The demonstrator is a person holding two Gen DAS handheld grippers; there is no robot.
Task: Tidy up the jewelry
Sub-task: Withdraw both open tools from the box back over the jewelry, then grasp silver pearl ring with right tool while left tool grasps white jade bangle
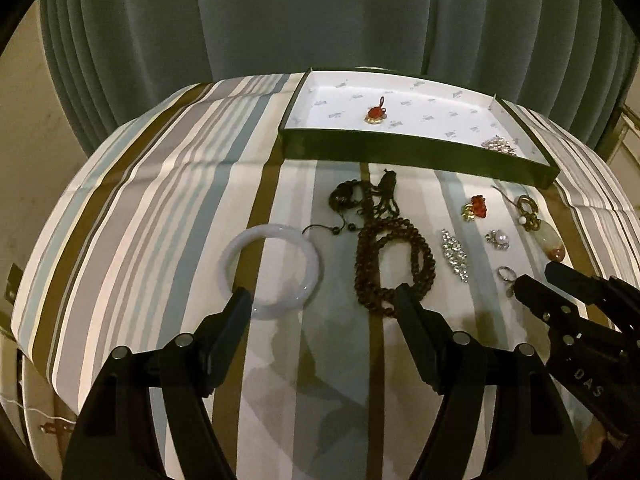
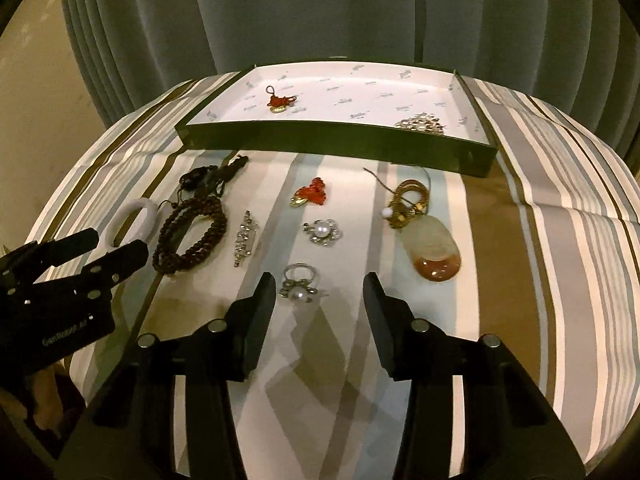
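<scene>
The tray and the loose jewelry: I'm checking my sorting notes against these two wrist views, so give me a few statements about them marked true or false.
1. The tray holds two pieces, a red charm and a sparkly cluster. True.
2. The white bangle is already in the tray. False: it lies on the striped cloth, in front of the left gripper.
3. The right gripper is clamped on the pearl ring. False: its jaws stand apart and the ring lies on the cloth, untouched.
4. The brown bead necklace lies outside the tray. True.
5. The jade pendant hangs from the left gripper. False: it rests on the cloth.
</scene>
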